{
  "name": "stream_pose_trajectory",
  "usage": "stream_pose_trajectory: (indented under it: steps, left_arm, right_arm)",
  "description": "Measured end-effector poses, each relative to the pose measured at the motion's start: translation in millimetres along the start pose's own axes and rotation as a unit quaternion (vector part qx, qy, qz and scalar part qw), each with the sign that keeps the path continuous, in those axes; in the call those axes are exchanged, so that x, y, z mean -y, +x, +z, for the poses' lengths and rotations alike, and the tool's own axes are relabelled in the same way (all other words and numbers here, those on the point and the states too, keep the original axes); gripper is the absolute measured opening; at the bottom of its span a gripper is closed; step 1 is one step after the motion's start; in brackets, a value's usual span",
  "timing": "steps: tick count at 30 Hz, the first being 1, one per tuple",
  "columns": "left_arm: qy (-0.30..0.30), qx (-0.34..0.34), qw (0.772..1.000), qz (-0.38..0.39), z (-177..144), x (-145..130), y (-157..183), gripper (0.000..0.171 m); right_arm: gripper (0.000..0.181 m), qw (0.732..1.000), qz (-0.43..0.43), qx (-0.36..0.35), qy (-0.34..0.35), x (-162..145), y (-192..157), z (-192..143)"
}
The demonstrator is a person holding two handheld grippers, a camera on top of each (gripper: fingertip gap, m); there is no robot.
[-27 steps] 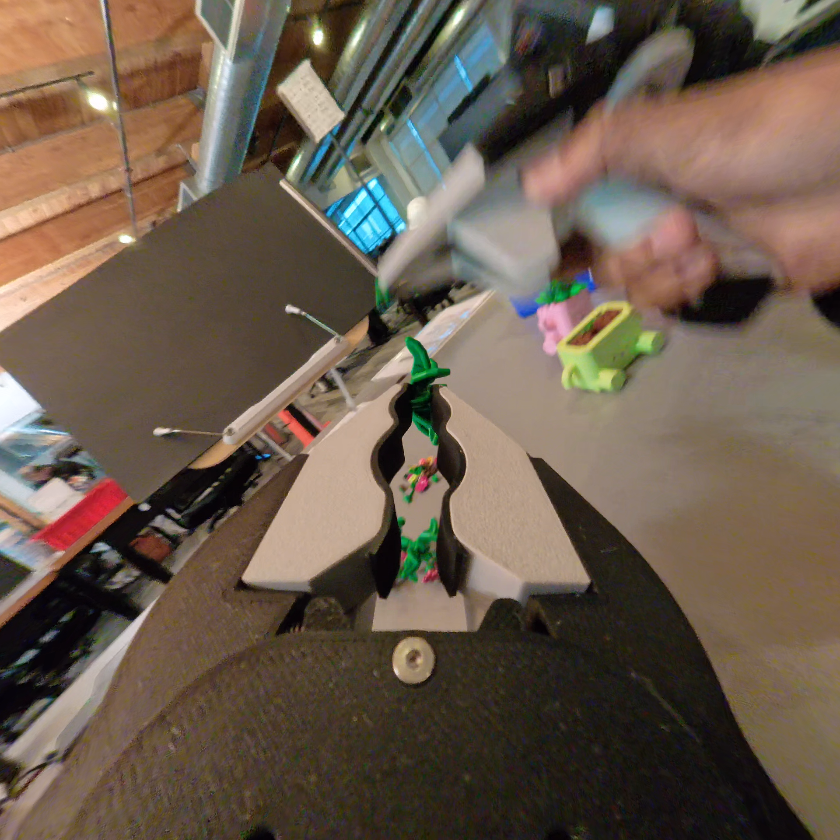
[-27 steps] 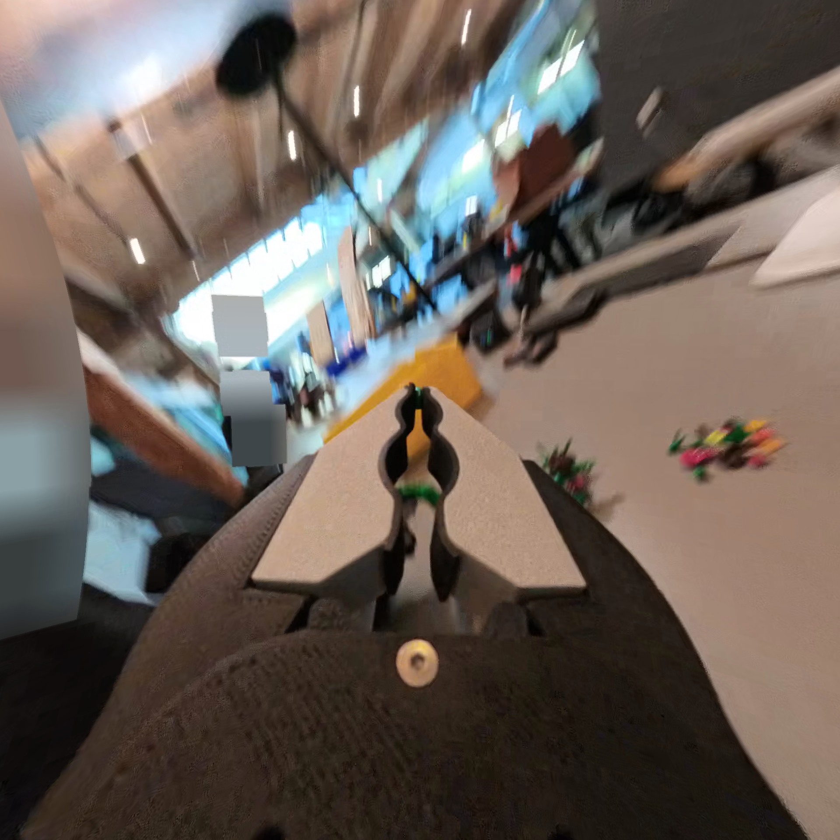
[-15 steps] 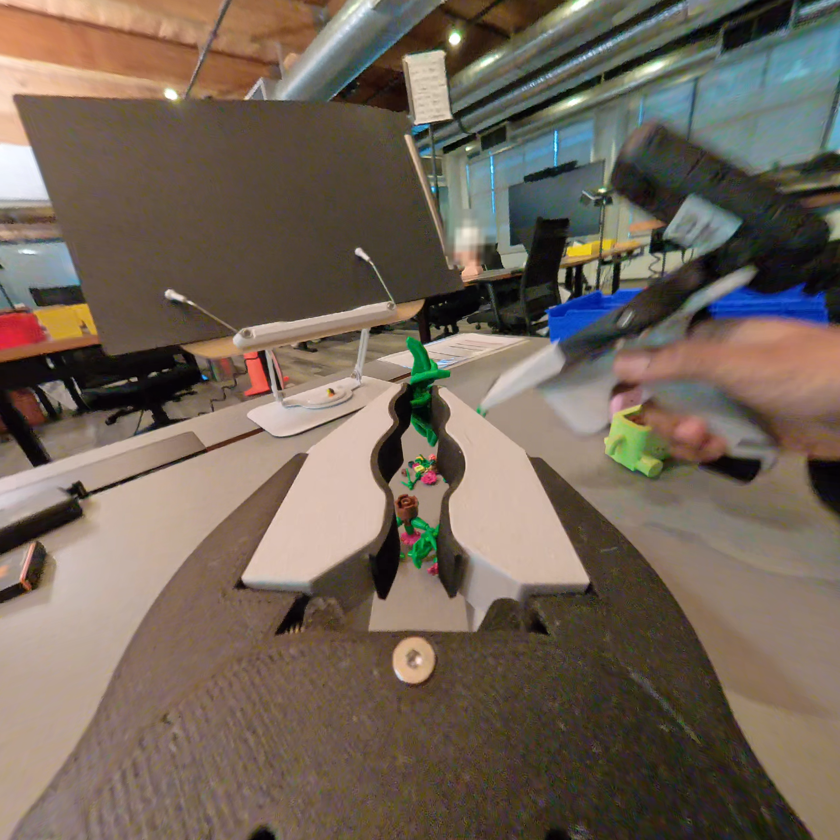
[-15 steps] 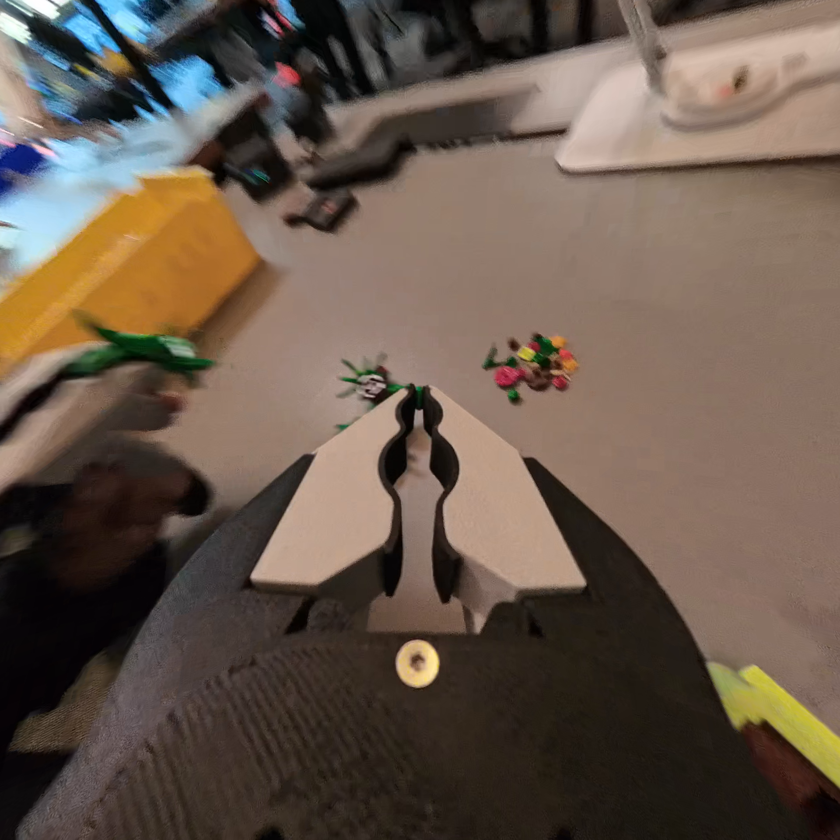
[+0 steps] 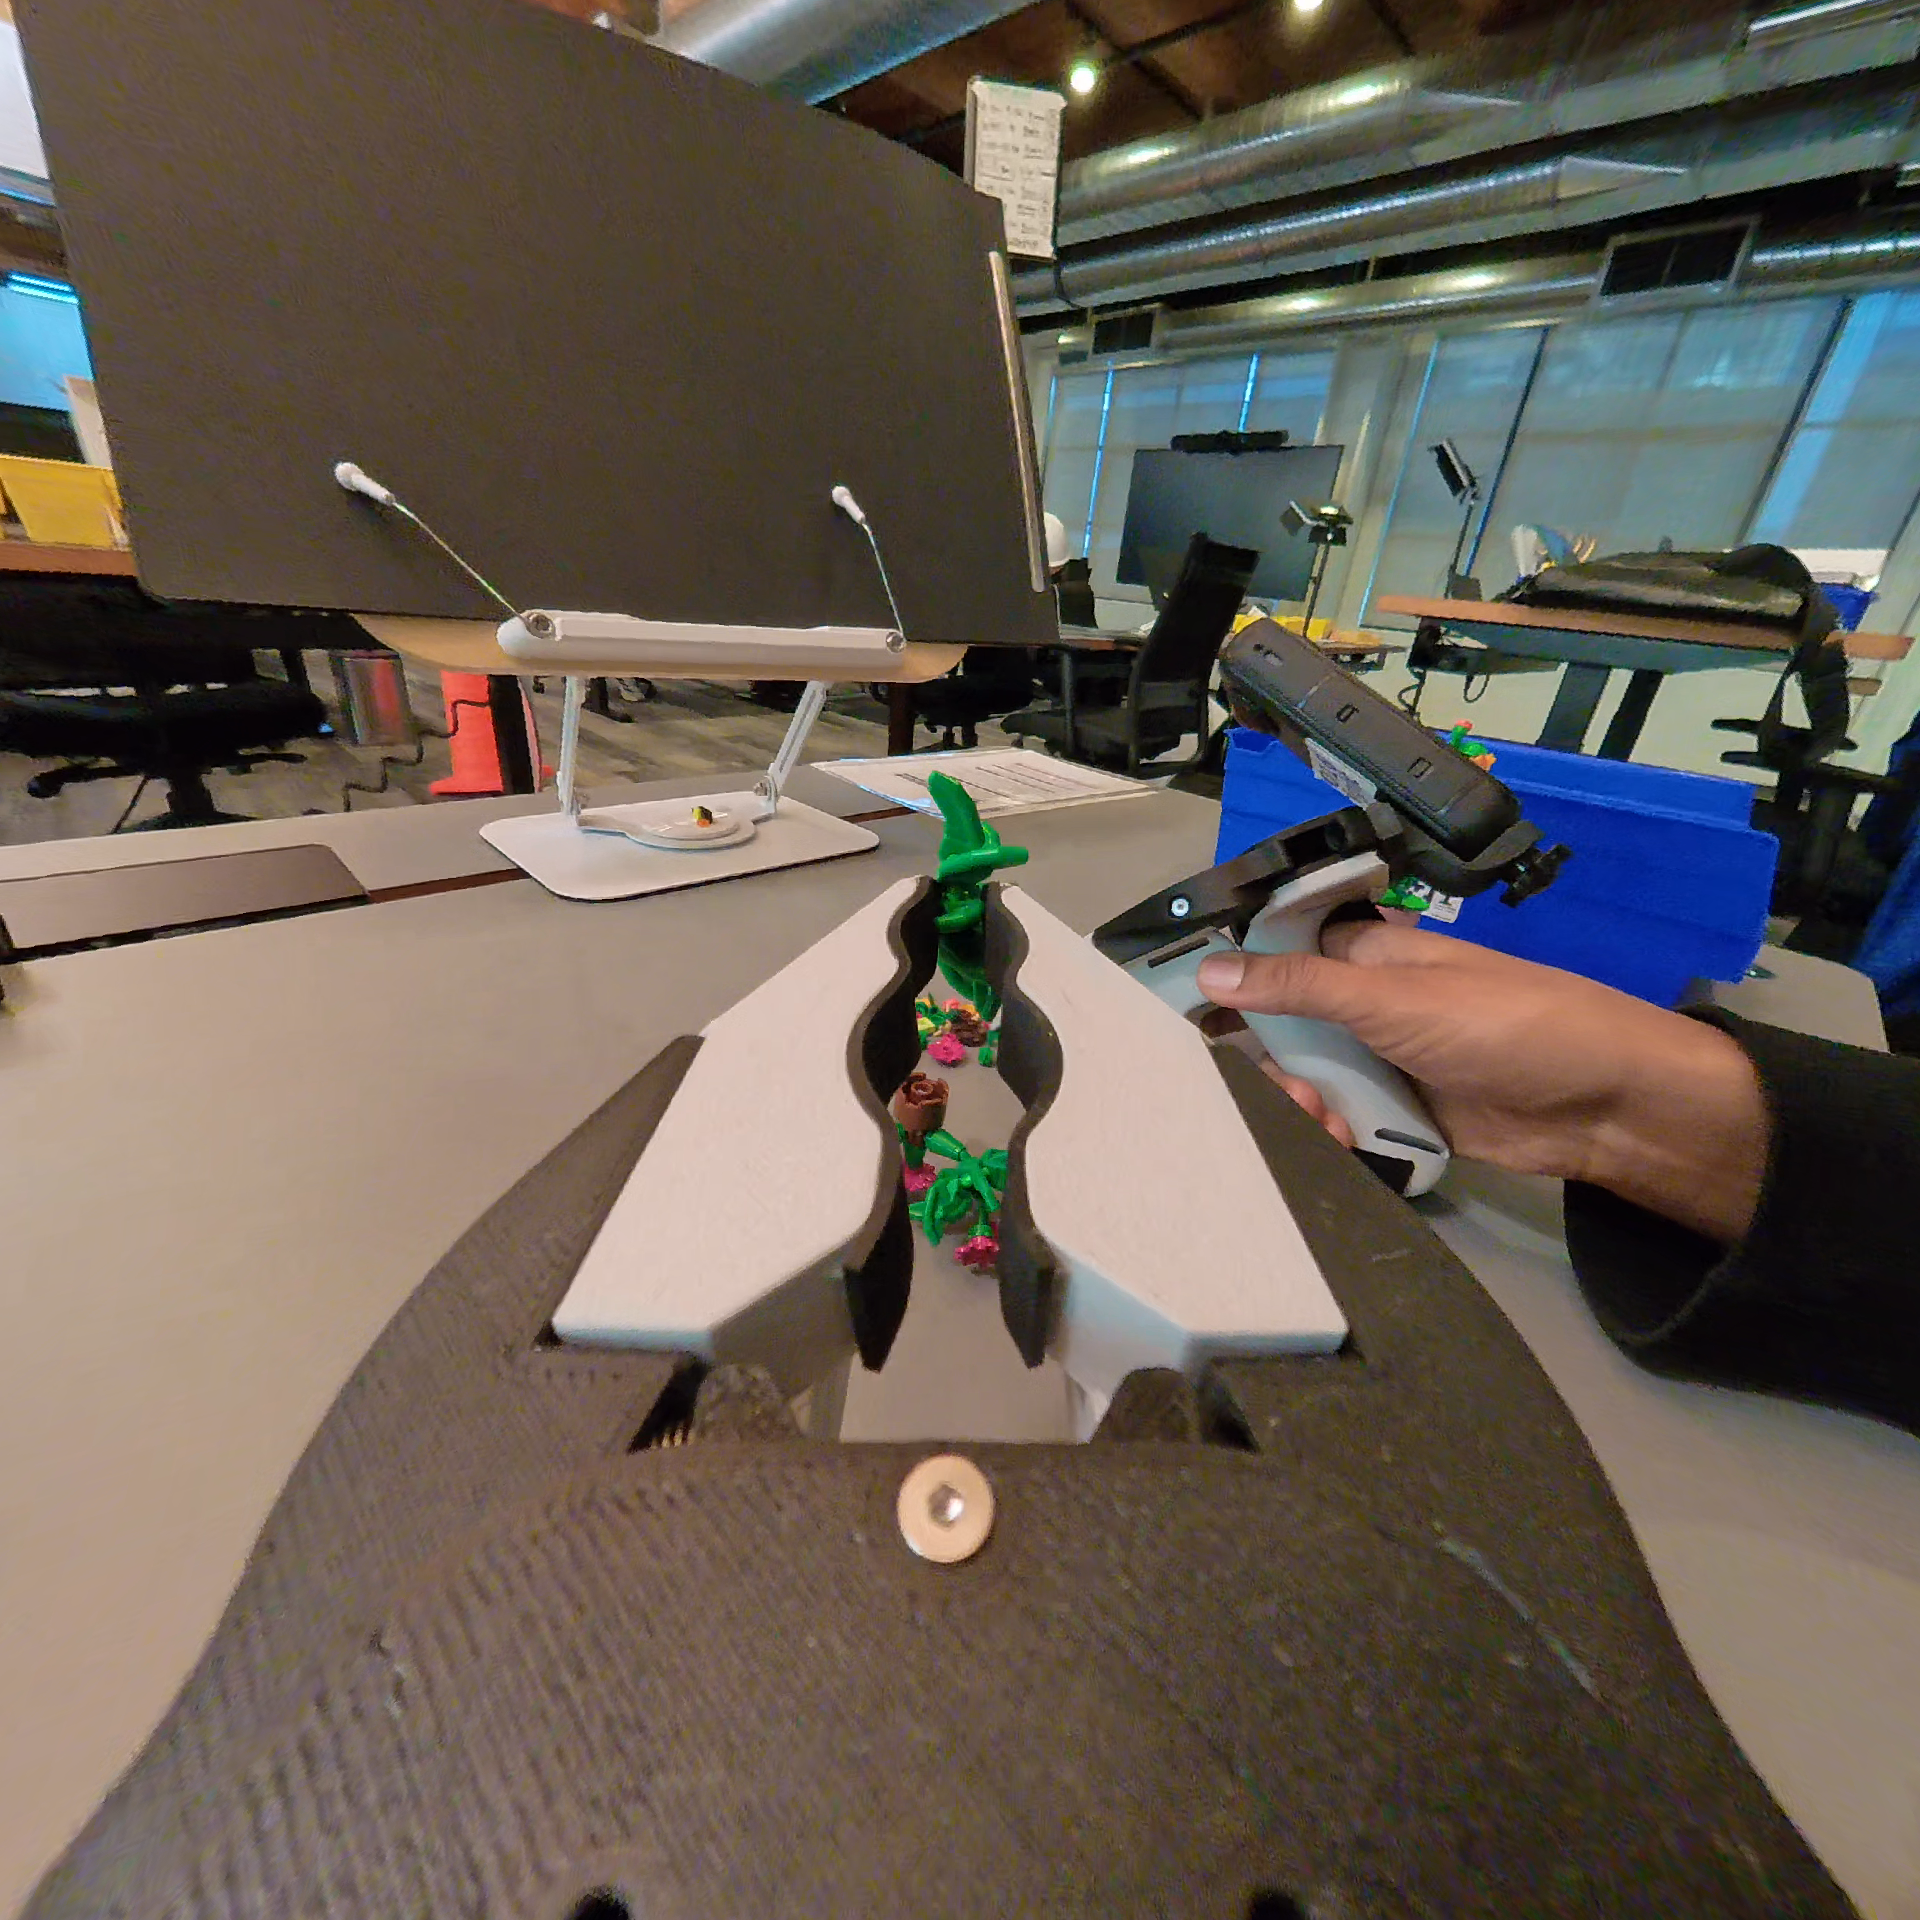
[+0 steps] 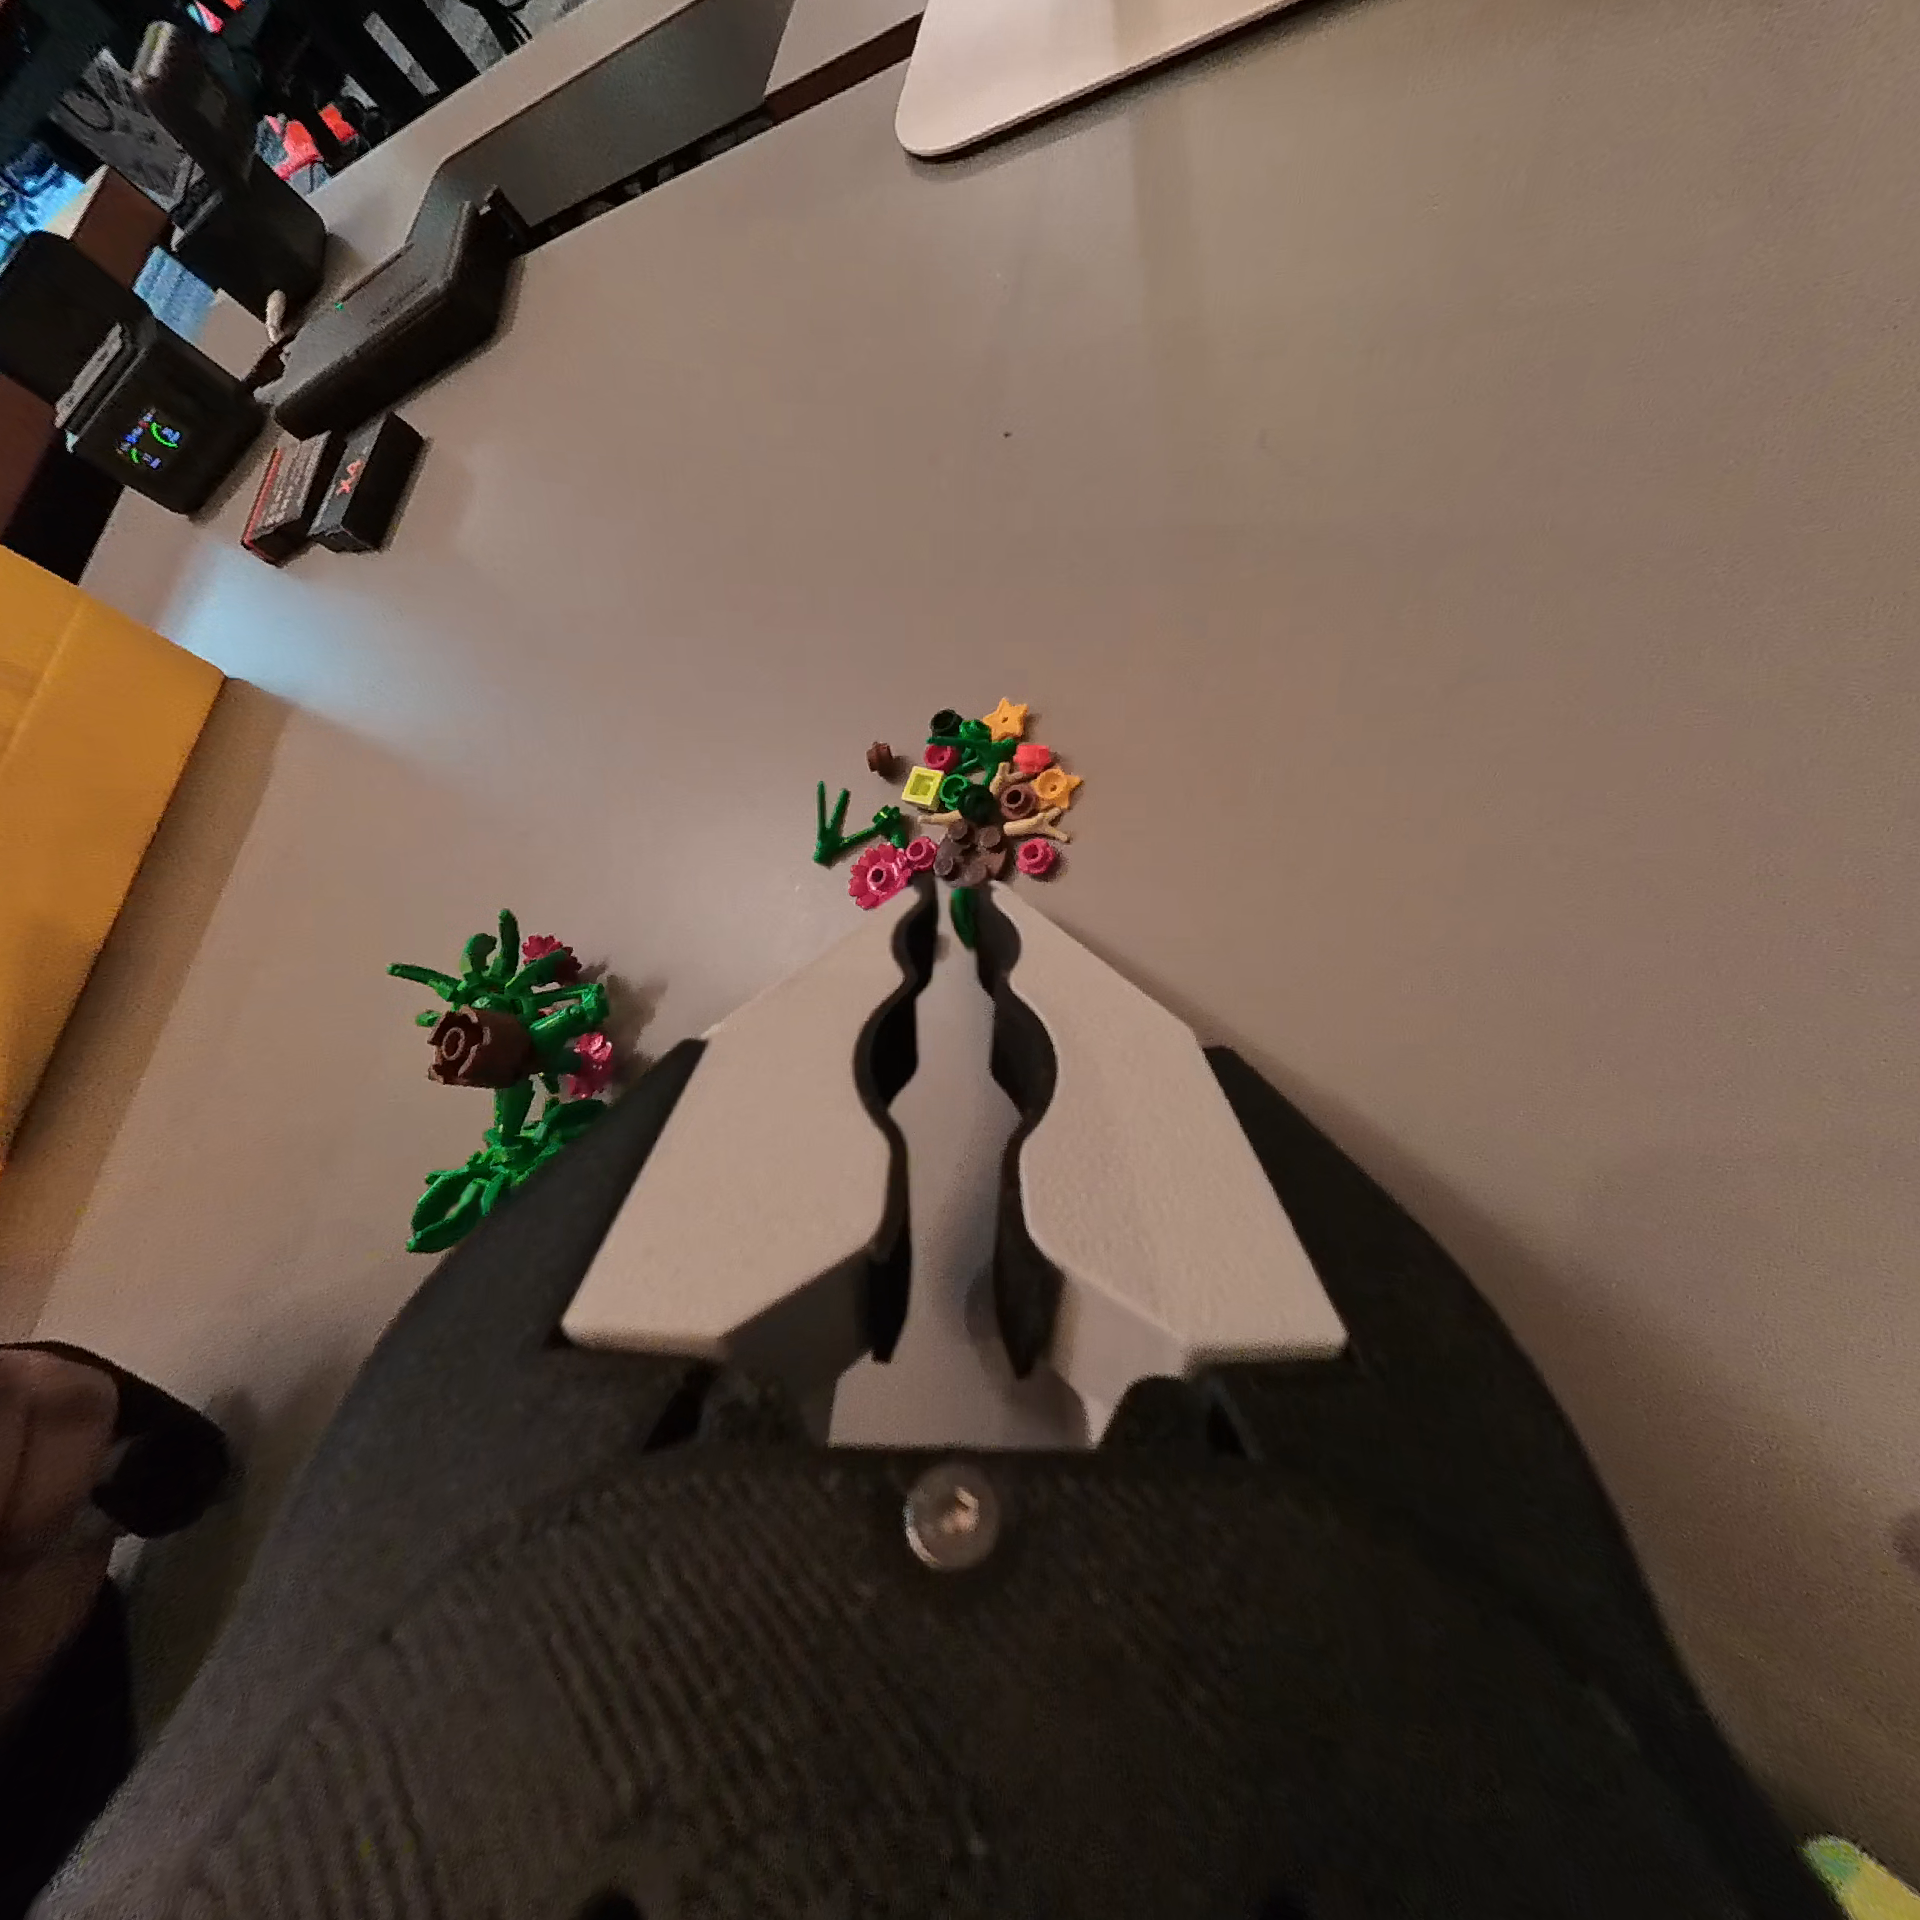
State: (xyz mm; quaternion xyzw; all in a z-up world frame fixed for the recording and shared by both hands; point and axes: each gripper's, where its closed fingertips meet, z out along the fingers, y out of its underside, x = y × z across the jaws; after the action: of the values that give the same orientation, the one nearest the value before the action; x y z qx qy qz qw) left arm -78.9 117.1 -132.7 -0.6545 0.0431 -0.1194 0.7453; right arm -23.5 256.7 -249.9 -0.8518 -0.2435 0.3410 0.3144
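Note:
My left gripper (image 5: 961, 894) is shut on a green plant stem (image 5: 968, 831) that sticks up from its tips, above the grey table (image 5: 312, 1091). Below it lies a plant cluster with a brown rose (image 5: 923, 1099) and a pile of small pieces (image 5: 951, 1029). My right gripper (image 6: 961, 906) points down at the table and is shut on a small dark green piece (image 6: 964, 925), just short of the pile of small coloured flower pieces (image 6: 971, 800). The plant cluster (image 6: 499, 1049) lies to its left. A hand holds the right gripper (image 5: 1278, 935) in the left wrist view.
A black board on a white stand (image 5: 675, 831) is at the back of the table. A blue bin (image 5: 1621, 862) sits at the right, a yellow bin (image 6: 73, 831) at the left. Black boxes (image 6: 343, 488) lie at the far left edge. A lime-green object (image 6: 1860, 1886) shows at the lower right. There is about 20 centimetres between the tips of the two grippers.
Both grippers swung around. The left one levelled out, still holding the stem. The right one dropped from high up to low over the table, tips now at the pile.

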Motion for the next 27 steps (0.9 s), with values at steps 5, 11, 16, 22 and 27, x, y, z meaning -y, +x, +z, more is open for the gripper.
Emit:
stream_pose_trajectory:
  steps: [5, 11, 16, 22, 27]
  left_arm:
    - [-0.006, -0.010, 1.000, -0.002, 3, -4, 5, 0.002]
    - [-0.004, -0.032, 0.999, -0.041, 4, -4, 7, 0.002]
    - [0.005, -0.064, 0.993, -0.101, 4, -2, 11, 0.003]
    - [0.004, -0.030, 0.999, 0.018, 4, 0, 18, 0.002]
    - [0.016, 0.004, 0.982, 0.189, 2, 4, 37, 0.002]
  right_arm:
    - [0.013, 1.000, 0.008, 0.002, 0.004, 1, 2, -1]
    - [0.017, 0.992, -0.051, 0.084, 0.080, 20, -43, -41]
    - [0.022, 0.942, -0.077, 0.318, 0.081, 9, -127, -95]
    - [0.016, 0.910, -0.013, 0.411, 0.061, 6, -147, -109]
    - [0.007, 0.892, 0.047, 0.448, 0.040, 3, -153, -110]
